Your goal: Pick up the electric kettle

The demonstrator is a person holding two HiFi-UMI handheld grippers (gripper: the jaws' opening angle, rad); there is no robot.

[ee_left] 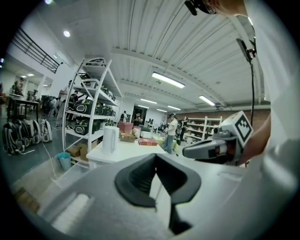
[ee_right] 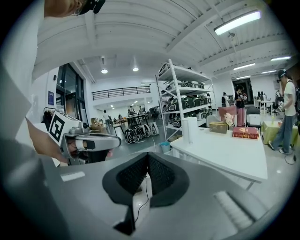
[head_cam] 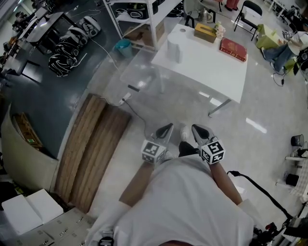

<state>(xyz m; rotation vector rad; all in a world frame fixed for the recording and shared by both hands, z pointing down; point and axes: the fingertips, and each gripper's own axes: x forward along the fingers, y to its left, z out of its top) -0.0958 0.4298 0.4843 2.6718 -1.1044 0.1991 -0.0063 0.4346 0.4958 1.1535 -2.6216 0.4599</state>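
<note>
Kettle [head_cam: 173,49], white and upright, stands on the white counter [head_cam: 211,72], close to the corner nearest the shelving, at about 12 o'clock from the person in the head view and well apart from both claws. On the same counter a tan tissue box [head_cam: 205,32] sits at 1 o'clock from it, and a red book [head_cam: 233,49] lies at 3 o'clock. The left claw [head_cam: 165,129] and the right claw [head_cam: 198,130] are held side by side in front of the person's chest, over bare floor, both pointing toward the counter. Each has its jaws together at the tips with nothing between them; the left gripper view and the right gripper view show the dark pads meeting. White shelving [head_cam: 139,14] rises at 11 o'clock, with a teal bin [head_cam: 123,46] at its foot. A thin cable [head_cam: 137,113] trails across the floor, and wooden planks [head_cam: 91,149] lie at 9 o'clock from the claws
</note>
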